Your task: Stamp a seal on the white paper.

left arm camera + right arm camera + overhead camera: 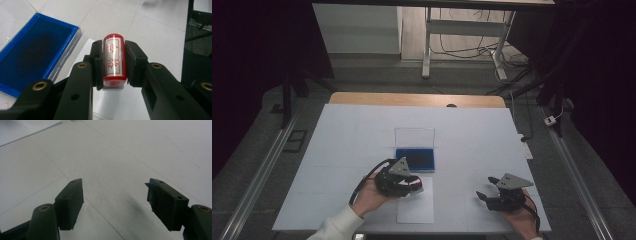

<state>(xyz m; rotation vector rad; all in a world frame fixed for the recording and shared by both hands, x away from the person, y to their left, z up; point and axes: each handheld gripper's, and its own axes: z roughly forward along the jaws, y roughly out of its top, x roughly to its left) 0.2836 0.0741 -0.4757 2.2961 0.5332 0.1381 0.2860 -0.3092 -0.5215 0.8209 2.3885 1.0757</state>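
Note:
My left gripper is shut on a red cylindrical stamp with a white label of red characters; its white base points toward the camera. In the high view the left gripper holds the stamp just above the top edge of a white sheet of paper. A blue ink pad with its clear lid standing open lies just beyond; it appears as the blue ink pad at the left of the left gripper view. My right gripper stands open over bare table, low at the right as the right gripper.
The white table top has a wooden strip along its far edge. A corner of the paper sheet lies at the upper left of the right gripper view. Table legs and cables sit on the floor beyond. Dark curtains flank both sides.

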